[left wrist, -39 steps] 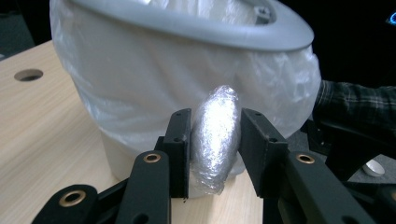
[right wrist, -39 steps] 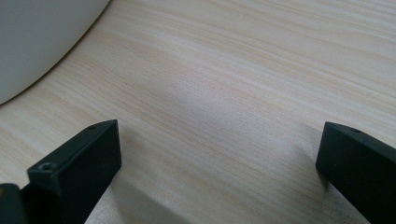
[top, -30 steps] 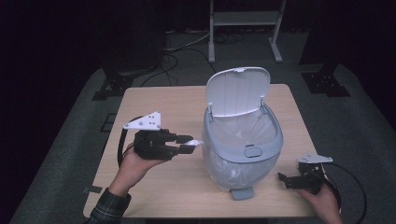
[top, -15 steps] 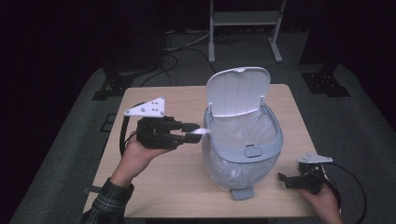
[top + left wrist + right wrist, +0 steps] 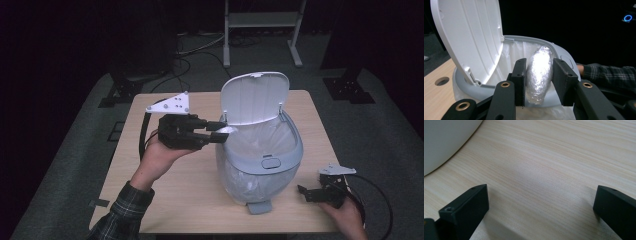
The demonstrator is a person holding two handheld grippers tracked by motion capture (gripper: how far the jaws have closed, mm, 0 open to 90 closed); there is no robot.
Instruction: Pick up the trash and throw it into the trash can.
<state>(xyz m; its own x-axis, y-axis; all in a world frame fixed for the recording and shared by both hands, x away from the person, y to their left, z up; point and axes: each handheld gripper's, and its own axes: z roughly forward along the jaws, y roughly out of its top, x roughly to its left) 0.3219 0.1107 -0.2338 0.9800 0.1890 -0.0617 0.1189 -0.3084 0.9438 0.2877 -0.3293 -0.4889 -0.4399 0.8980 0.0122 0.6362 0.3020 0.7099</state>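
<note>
A pale grey bin (image 5: 260,160) lined with a clear bag stands on the wooden table (image 5: 165,200), its lid (image 5: 254,97) raised. My left gripper (image 5: 217,132) is shut on a foil-wrapped bundle (image 5: 539,72) and holds it at the bin's left rim (image 5: 536,40), just above the opening. The bundle (image 5: 223,131) shows as a bright spot between the jaws in the high view. At the table's right front corner my right gripper (image 5: 302,190) rests low over the wood, jaws wide apart and empty, as the right gripper view (image 5: 541,205) confirms.
A foot pedal (image 5: 259,206) sticks out at the bin's front. A round hole (image 5: 442,81) is cut in the tabletop beside the bin. Beyond the table stand a white metal frame (image 5: 262,22) and dark stands on grey floor.
My left gripper has risen and moved right with the foil bundle, from beside the bin to its rim. The right gripper has stayed put.
</note>
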